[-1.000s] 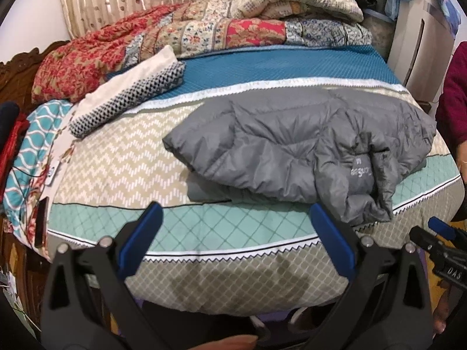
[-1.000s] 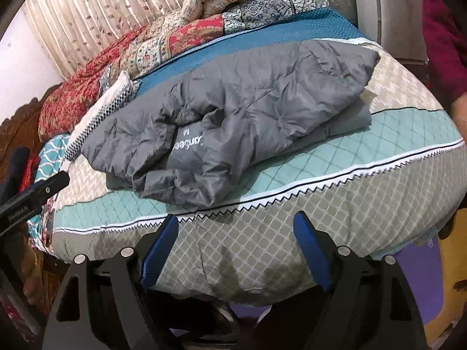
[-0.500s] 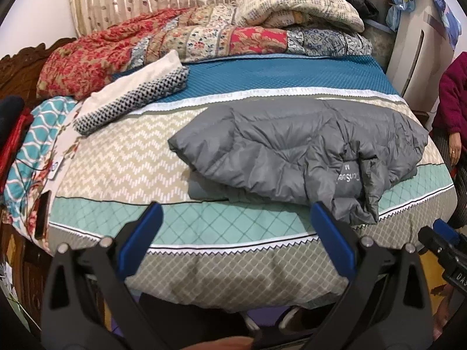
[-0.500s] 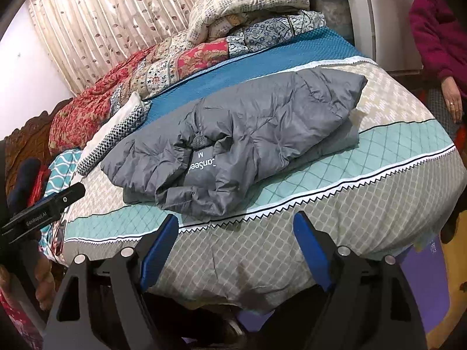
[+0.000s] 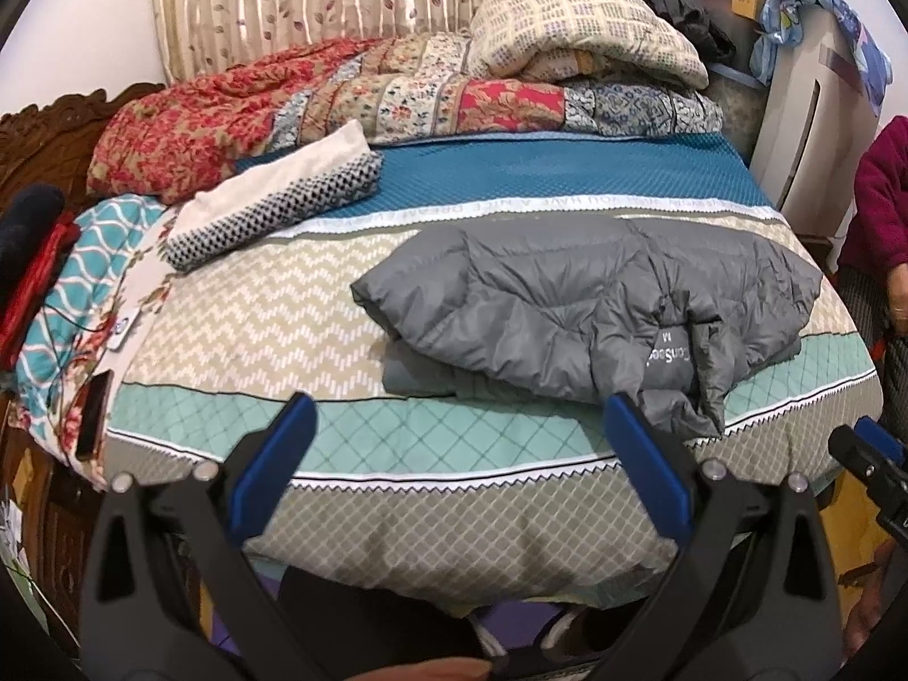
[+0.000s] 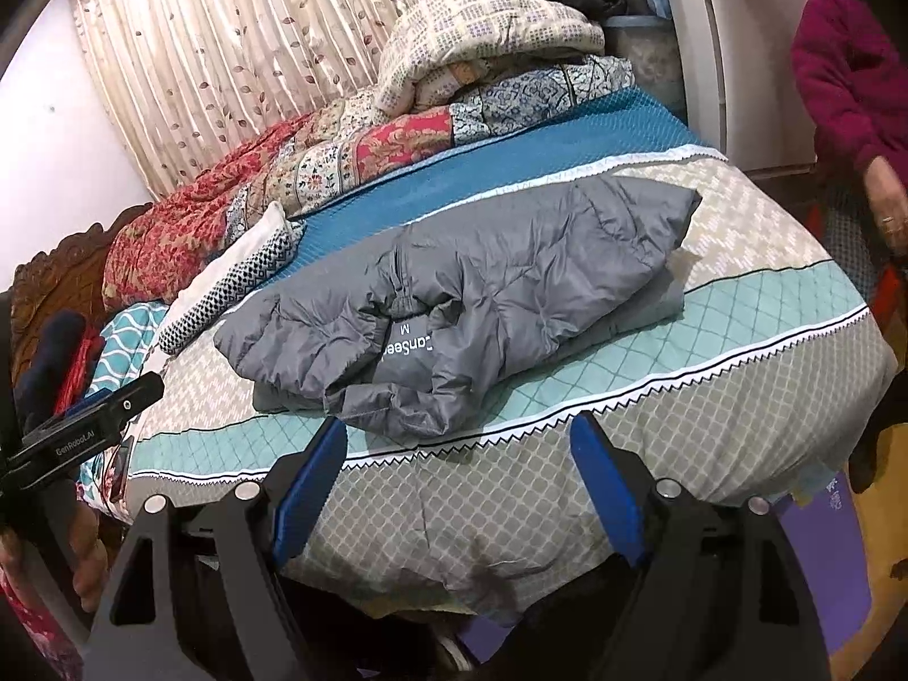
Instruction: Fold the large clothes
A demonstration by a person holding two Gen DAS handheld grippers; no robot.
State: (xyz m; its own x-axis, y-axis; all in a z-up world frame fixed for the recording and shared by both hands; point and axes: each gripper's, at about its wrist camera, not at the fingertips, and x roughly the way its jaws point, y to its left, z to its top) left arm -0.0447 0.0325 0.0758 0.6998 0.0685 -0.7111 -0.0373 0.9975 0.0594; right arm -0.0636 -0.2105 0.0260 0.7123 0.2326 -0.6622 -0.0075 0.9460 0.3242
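Note:
A grey puffer jacket [image 5: 573, 306] [image 6: 471, 295] lies folded into a thick bundle on the patterned bedspread [image 5: 255, 318] [image 6: 709, 340], its inner label facing up near the bed's front edge. My left gripper [image 5: 459, 425] hangs open in front of the bed's near edge, nothing between its blue pads. My right gripper [image 6: 457, 442] is open too, back from the bed with empty jaws. Each gripper shows at the edge of the other's view.
A folded white and black-checked cloth [image 5: 272, 210] lies at the bed's left. Piled quilts [image 5: 340, 102] and a pillow [image 5: 579, 34] fill the far side. A phone [image 5: 93, 414] rests at the left edge. A person in a maroon sleeve [image 6: 840, 74] sits at the right.
Both grippers have drawn back and risen from the bed, so the jacket looks smaller and farther. The jacket itself has not moved.

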